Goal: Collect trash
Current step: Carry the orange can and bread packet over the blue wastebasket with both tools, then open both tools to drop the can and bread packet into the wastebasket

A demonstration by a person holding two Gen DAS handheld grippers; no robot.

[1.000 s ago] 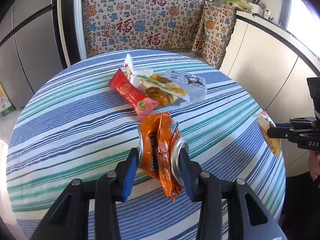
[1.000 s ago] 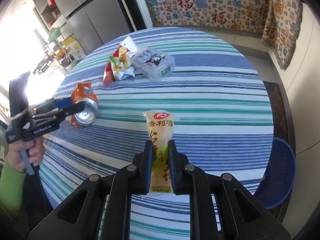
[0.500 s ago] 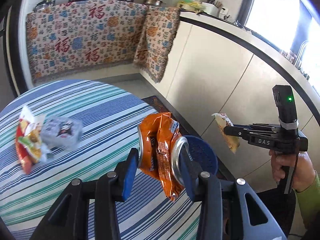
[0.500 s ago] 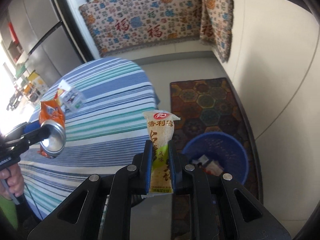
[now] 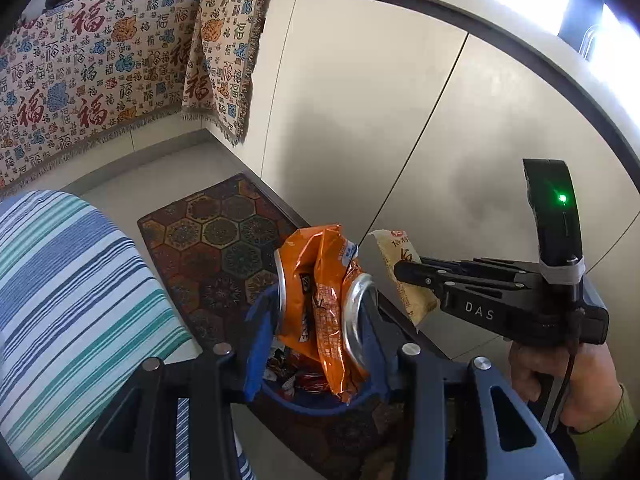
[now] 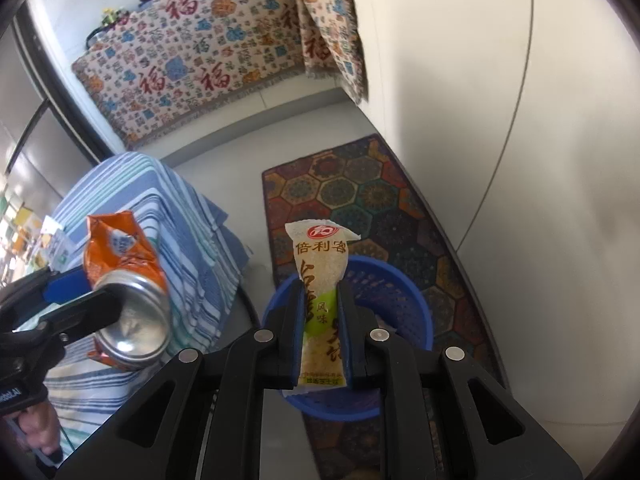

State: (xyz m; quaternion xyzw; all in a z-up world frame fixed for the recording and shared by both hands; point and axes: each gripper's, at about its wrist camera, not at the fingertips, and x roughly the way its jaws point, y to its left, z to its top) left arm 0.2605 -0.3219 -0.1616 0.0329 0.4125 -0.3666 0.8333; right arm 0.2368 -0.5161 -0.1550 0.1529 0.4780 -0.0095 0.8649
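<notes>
My left gripper (image 5: 320,316) is shut on a crushed orange can (image 5: 320,300) and holds it above the blue trash basket (image 5: 316,402), which has wrappers inside. My right gripper (image 6: 322,324) is shut on a pale yellow snack packet (image 6: 322,280) and holds it upright over the same blue basket (image 6: 400,292). In the left wrist view the right gripper (image 5: 404,272) and its packet (image 5: 400,272) hover just right of the can. In the right wrist view the left gripper (image 6: 96,300) holds the can (image 6: 128,292) at the left.
The basket stands on a patterned hexagon rug (image 6: 360,192) beside white cabinet doors (image 5: 400,120). The round table with a striped blue cloth (image 5: 60,300) is at the left. A patterned cloth (image 6: 200,52) hangs over the far counter.
Both grippers have swung away from the table to the basket with their loads. The can and the packet now hang over the basket.
</notes>
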